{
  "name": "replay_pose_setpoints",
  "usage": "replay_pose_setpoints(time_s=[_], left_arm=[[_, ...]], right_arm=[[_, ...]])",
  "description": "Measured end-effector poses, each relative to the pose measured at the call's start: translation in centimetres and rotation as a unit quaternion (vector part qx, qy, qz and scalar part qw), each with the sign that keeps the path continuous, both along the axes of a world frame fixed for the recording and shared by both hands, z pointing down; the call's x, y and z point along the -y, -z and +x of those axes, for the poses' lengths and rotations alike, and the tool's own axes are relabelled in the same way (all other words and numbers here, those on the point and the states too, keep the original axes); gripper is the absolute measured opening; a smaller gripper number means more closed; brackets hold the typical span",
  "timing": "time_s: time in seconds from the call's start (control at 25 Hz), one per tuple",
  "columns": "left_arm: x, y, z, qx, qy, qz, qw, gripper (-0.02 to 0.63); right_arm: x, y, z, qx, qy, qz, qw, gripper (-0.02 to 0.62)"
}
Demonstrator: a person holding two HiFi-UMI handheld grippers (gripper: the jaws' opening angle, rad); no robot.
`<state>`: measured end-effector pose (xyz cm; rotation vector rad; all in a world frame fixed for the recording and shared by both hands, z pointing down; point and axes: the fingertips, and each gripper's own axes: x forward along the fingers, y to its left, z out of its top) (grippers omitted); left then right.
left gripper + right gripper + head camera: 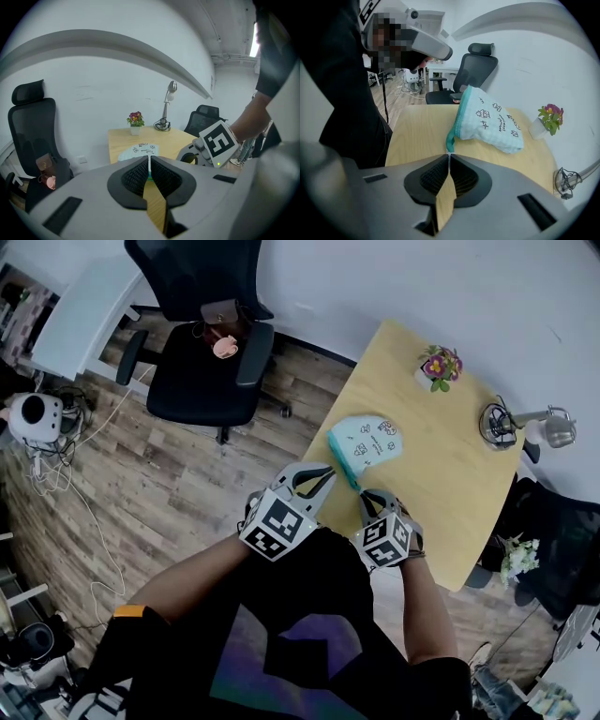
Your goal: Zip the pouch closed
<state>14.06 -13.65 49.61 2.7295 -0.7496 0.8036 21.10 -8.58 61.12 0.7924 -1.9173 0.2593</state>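
A light-blue pouch (370, 442) printed with small cartoons lies on the yellow wooden table (441, 493), its teal zipper edge (341, 457) facing me. My left gripper (328, 471) is shut on the near end of that edge; in the left gripper view a thin white and teal strip sits pinched between the pads (149, 163), with the pouch (139, 150) beyond. Just to its right, my right gripper (362, 495) is shut on the teal tab (450, 140) at the zipper's near tip. In the right gripper view the pouch (490, 119) stands puffed up just past the jaws (448, 154).
A small potted flower (438, 367) and a metal desk lamp (502, 421) stand at the table's far side. A black office chair (202, 352) with a brown bag on its seat stands on the wooden floor to the left. The table's near edge lies right under both grippers.
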Motion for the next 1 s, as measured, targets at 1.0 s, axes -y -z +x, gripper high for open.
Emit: replay_pose_setpoints(time_s=[1.0], left_arm=[[-0.3,-0.1,2.6,0.001,-0.115,-0.011,0.9933,0.107]], right_arm=[[3.4,13.0,-2.7,0.333,-0.177,-0.039,0.926,0.02]])
